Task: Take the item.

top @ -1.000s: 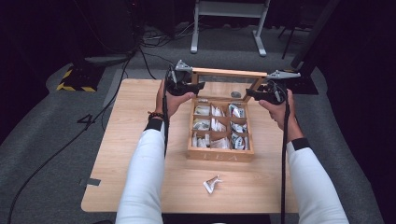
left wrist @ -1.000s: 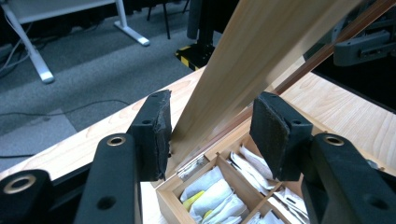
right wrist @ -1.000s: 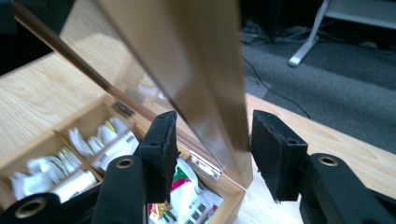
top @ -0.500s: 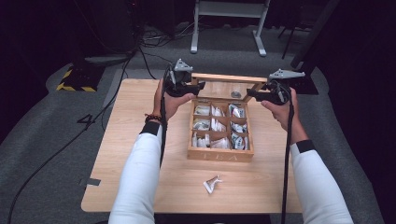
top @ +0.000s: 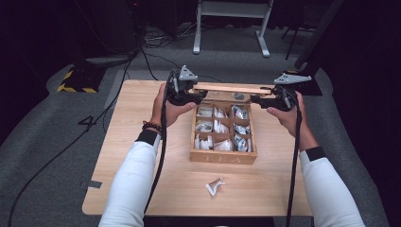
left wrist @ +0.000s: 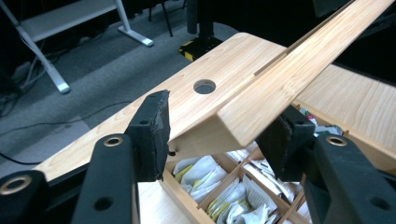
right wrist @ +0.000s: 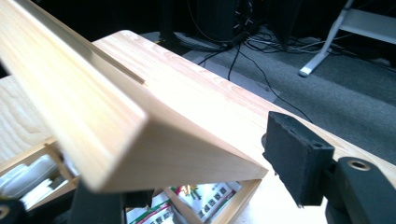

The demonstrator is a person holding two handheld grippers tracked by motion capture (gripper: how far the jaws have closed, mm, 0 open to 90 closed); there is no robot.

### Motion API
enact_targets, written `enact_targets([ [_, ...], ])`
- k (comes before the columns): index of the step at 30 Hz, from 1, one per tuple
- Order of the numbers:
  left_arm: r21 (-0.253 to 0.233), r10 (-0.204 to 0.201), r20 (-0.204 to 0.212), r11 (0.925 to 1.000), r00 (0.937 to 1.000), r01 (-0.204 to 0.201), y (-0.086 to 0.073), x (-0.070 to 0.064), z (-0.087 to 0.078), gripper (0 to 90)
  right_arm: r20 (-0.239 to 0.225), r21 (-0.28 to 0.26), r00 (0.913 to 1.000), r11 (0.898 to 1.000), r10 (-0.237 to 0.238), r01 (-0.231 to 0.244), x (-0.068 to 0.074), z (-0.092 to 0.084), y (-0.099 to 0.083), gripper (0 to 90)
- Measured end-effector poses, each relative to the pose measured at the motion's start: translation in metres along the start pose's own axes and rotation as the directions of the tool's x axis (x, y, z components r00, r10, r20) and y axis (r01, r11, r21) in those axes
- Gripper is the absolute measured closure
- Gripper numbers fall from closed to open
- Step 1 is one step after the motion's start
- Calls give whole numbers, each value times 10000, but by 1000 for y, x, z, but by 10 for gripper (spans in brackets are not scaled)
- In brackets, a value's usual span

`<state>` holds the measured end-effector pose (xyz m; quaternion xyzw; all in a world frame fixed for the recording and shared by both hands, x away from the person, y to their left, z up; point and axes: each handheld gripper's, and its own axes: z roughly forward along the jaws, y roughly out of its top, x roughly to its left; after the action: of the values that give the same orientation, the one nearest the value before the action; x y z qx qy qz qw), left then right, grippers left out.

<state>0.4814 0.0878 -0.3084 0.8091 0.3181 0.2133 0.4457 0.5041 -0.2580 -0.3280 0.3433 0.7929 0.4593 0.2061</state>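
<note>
- We see a pale wooden lid [top: 234,88] with straight grain, above a matching light-wood box [top: 222,156].
- We note white tea packets [top: 215,126] with yellow and green print.
- We find both grippers black: left gripper [top: 201,96], right gripper [top: 255,99].
- White sleeves [top: 130,179] meet a dark grey floor [top: 56,142]; far left, a yellow-and-black striped marking [top: 74,87].

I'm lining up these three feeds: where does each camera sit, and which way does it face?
High view: above the person's side, looking forward and down on the table; forearms, both grippers.
Left gripper view: on the left gripper, facing the raised lid.
Right gripper view: on the right gripper, facing the lid's other end.
Shared: lid, tea box.
</note>
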Motion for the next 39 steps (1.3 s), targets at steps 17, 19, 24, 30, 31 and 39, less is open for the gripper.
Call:
enact_targets([
  [17, 461, 351, 189, 9983, 9992, -359, -18, -5, -11, 394, -439, 75, 9986, 9995, -297, 301, 11, -9, -11, 367],
  [19, 442, 373, 192, 9983, 9991, -382, -21, -6, -12, 393, -560, 106, 9973, 9988, -469, 475, 13, -10, -12, 381],
  [24, 491, 390, 261, 9980, 9989, -402, -24, -7, -12, 391, -687, 199, 9961, 9982, -549, 564, 14, -11, -16, 375],
  [30, 589, 518, 319, 9968, 9981, -536, -29, -10, -13, 383, -769, 289, 9942, 9966, -750, 774, 18, -14, -21, 370],
  [31, 543, 577, 269, 9968, 9980, -591, -31, -11, -13, 383, -743, 317, 9935, 9955, -867, 892, 19, -14, -22, 369],
  [39, 559, 742, 417, 9955, 9964, -765, -39, -17, -14, 383, -788, 422, 9896, 9914, -1201, 1237, 26, -18, -26, 346],
])
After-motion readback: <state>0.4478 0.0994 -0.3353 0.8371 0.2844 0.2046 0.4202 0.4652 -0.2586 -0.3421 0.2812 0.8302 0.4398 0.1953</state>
